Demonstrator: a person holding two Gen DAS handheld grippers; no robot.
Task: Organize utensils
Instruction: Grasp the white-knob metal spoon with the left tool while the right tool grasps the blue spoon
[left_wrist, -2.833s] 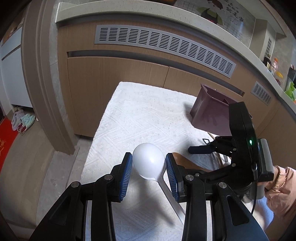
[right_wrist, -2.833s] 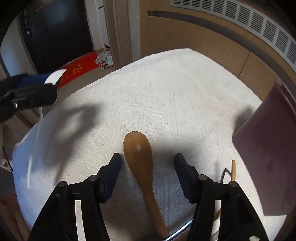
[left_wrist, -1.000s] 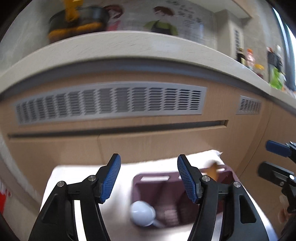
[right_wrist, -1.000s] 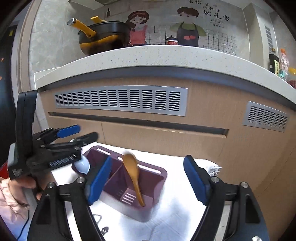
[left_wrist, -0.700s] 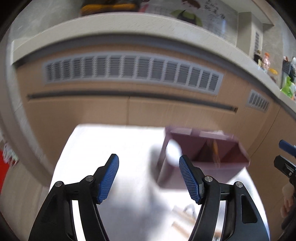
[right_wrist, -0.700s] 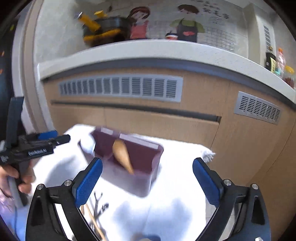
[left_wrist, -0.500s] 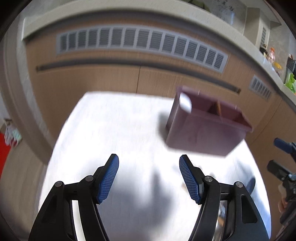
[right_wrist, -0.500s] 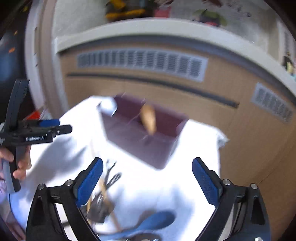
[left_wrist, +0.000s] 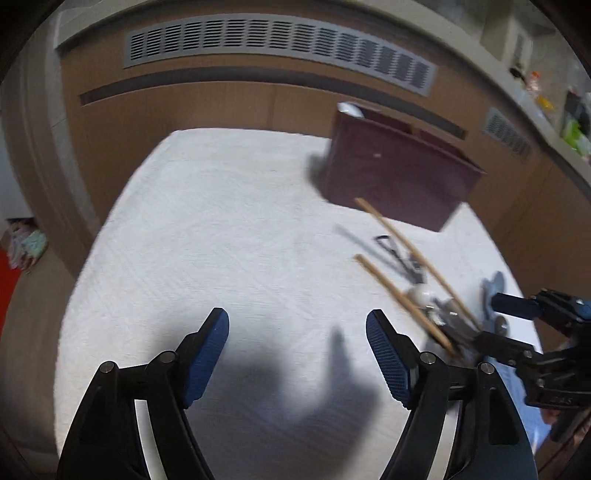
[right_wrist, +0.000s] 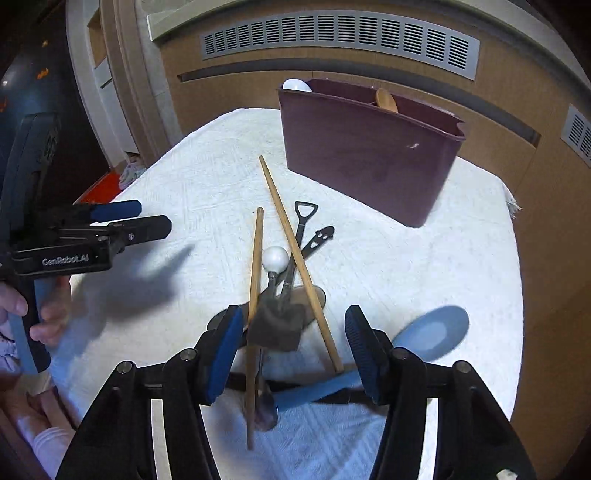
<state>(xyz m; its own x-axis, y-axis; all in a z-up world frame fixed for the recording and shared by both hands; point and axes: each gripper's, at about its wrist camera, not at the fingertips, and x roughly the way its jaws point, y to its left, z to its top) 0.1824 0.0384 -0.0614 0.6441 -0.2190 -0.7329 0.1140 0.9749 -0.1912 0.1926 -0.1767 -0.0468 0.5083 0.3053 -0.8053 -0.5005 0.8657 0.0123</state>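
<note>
A maroon utensil holder (right_wrist: 369, 155) stands at the far side of the white cloth and also shows in the left wrist view (left_wrist: 399, 170). A white spoon (right_wrist: 296, 85) and a wooden spoon (right_wrist: 386, 99) stand in it. Two wooden chopsticks (right_wrist: 295, 254) lie crossed over a pile of dark metal utensils (right_wrist: 291, 266), and a blue spoon (right_wrist: 424, 336) lies beside them. My right gripper (right_wrist: 293, 343) is open just above this pile. My left gripper (left_wrist: 297, 358) is open and empty over bare cloth, left of the pile (left_wrist: 410, 266).
A white textured cloth (left_wrist: 221, 229) covers the table. Wooden cabinets with grey vents (left_wrist: 280, 40) stand behind it. The left gripper and the hand that holds it show at the left of the right wrist view (right_wrist: 85, 236).
Both grippers let go of their spoons into the holder, then drew back and tilted down. The right gripper now hangs over the utensil pile, the left over bare cloth.
</note>
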